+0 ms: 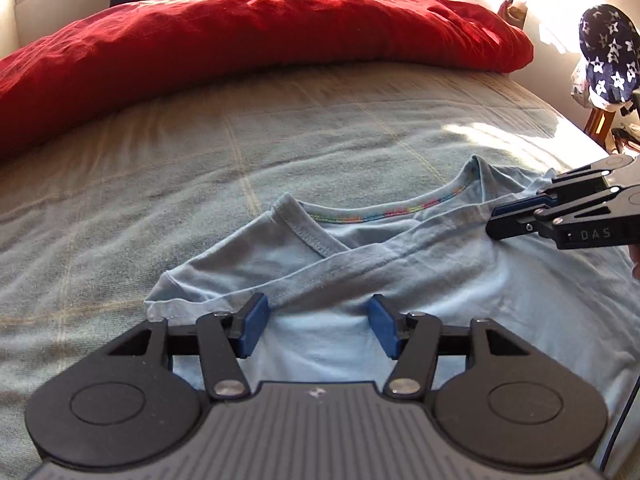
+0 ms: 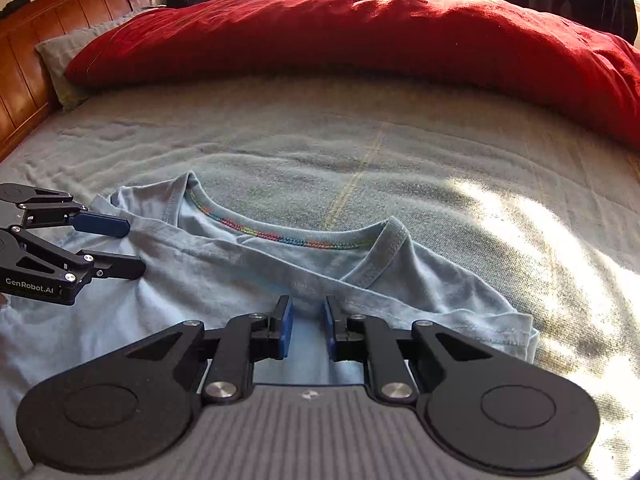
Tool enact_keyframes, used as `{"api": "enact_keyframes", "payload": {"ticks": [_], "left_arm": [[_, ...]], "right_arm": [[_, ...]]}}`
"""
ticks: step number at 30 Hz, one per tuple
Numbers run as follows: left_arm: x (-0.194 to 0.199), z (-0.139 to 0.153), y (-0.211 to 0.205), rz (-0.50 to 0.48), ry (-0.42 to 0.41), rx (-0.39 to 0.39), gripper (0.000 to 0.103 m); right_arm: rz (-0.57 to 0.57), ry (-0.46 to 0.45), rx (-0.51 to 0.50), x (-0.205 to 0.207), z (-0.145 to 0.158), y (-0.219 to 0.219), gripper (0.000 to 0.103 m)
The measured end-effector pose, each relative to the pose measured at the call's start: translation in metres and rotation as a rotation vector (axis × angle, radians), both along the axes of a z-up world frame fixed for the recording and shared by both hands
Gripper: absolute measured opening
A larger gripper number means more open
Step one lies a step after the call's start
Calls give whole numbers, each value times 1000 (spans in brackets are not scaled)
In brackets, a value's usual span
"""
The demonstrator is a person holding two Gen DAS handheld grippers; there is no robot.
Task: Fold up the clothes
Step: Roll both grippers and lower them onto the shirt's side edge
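A light blue T-shirt [image 1: 420, 264] with rainbow stitching at the collar lies on the bed, both sleeves folded in across the chest; it also shows in the right wrist view [image 2: 224, 268]. My left gripper [image 1: 316, 320] is open and empty, just above the folded sleeve at the shirt's left side; it also shows in the right wrist view [image 2: 132, 248]. My right gripper [image 2: 307, 320] has its jaws a little apart, empty, over the shirt's chest. It shows in the left wrist view [image 1: 500, 222] at the right shoulder.
The shirt lies on a grey-green checked bedspread [image 1: 200, 168]. A red duvet [image 1: 240, 40] is bunched along the far side. A wooden headboard [image 2: 24, 64] stands at the left. A star-patterned cloth [image 1: 608, 56] hangs at the right.
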State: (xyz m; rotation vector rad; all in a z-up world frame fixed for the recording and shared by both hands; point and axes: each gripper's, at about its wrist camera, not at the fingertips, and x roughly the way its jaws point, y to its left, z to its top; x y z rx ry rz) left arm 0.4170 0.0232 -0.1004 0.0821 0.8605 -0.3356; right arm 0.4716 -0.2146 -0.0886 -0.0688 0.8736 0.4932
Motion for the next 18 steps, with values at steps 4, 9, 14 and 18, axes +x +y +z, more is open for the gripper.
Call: {"api": "enact_keyframes", "payload": {"ticks": [4, 9, 14, 18], "left_arm": [[-13, 22, 3, -19, -19, -83, 50], [-41, 28, -21, -212, 89, -181, 52], [-38, 10, -45, -261, 94, -120, 52], [-13, -1, -47, -218, 55, -89, 58]], "right_arm": [[15, -4, 23, -10, 18, 0, 26], [162, 44, -48, -48, 25, 11, 28], [93, 35, -68, -77, 21, -19, 30], [3, 38, -33, -62, 15, -46, 30]]}}
